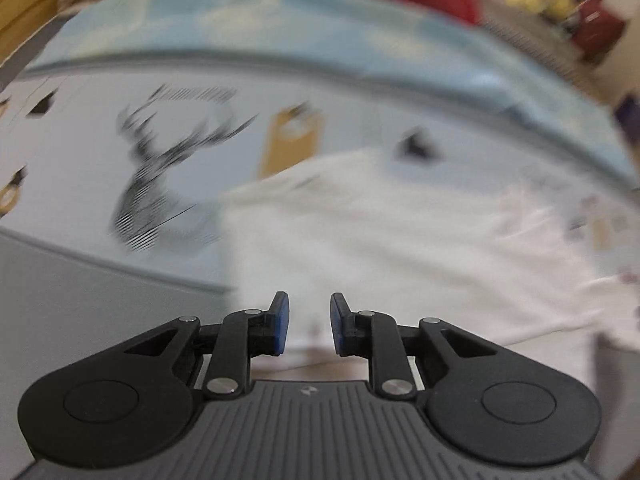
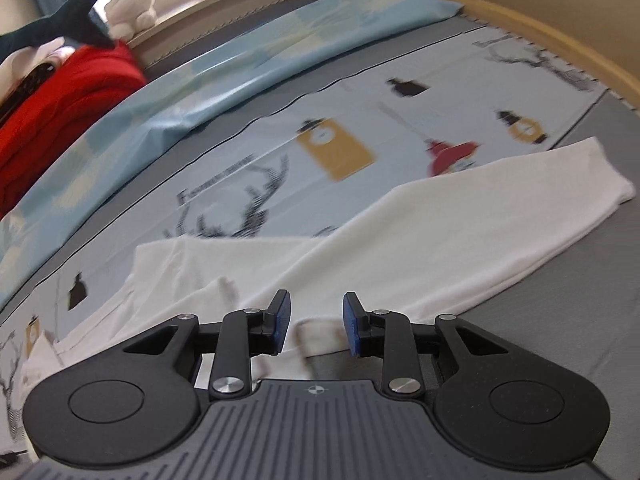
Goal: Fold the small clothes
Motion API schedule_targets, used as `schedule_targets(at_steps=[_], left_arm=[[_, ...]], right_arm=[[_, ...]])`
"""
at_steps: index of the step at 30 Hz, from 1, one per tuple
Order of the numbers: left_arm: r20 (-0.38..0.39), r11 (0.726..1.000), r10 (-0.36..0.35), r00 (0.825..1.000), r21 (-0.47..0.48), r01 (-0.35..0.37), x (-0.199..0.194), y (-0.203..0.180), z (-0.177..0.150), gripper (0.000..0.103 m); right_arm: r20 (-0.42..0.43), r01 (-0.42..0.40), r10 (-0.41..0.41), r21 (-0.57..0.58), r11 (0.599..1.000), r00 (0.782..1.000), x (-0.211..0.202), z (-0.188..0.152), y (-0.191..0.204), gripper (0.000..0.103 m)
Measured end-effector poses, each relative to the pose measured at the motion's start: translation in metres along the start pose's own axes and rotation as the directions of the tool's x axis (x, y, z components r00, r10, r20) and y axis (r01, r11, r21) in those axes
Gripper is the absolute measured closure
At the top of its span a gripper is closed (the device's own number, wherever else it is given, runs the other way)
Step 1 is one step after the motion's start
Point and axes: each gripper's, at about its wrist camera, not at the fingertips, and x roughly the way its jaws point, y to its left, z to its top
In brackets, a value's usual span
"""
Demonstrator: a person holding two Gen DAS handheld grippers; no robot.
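Observation:
A small white long-sleeved garment [image 2: 400, 240] lies on a pale printed sheet [image 2: 340, 152]. One sleeve [image 2: 560, 184] stretches out to the right. In the left wrist view the white garment [image 1: 380, 248] fills the middle and right, blurred. My left gripper [image 1: 308, 322] is open and empty, just above the garment's near edge. My right gripper [image 2: 316, 322] is open and empty, over the garment's near hem.
A light blue blanket [image 2: 240, 60] lies beyond the sheet. Red fabric [image 2: 60, 104] is piled at the far left, with plush toys [image 2: 132, 8] on a ledge behind. A wooden bed edge [image 2: 560, 28] curves along the right.

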Motion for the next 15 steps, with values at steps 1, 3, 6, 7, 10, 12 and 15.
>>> schedule_targets(at_steps=[1,3,6,7,10,12,15], left_arm=[[0.019,1.000,-0.026,0.999,0.003,0.026,-0.008,-0.012,0.002,0.077],[0.045,0.998,-0.066,0.997,0.017,0.066,-0.023,-0.032,-0.001,0.076],[0.045,0.994,-0.103,0.994,0.049,0.101,-0.030,-0.055,-0.004,0.076],[0.043,0.992,-0.111,0.993,0.061,0.108,-0.032,-0.064,-0.007,0.076],[0.028,0.991,-0.111,0.993,0.081,0.108,-0.024,-0.077,-0.009,0.076],[0.019,0.991,-0.105,0.994,0.081,0.103,-0.018,-0.081,-0.009,0.076],[0.011,0.992,-0.102,0.995,0.073,0.101,-0.013,-0.081,-0.008,0.076]], right_arm=[[0.005,0.010,-0.010,0.004,1.000,1.000,-0.001,0.001,-0.008,0.073],[0.017,0.032,-0.032,0.017,0.999,0.999,-0.004,0.002,-0.026,0.073],[0.055,0.062,-0.066,0.065,0.996,0.996,-0.009,0.006,-0.060,0.073],[0.069,0.069,-0.075,0.091,0.993,0.995,-0.011,0.007,-0.074,0.075],[0.101,0.099,-0.117,0.168,0.981,0.988,-0.014,0.014,-0.116,0.088],[0.113,0.143,-0.170,0.217,0.966,0.979,-0.016,0.020,-0.144,0.088],[0.113,0.174,-0.219,0.311,0.934,0.969,-0.009,0.025,-0.184,0.087]])
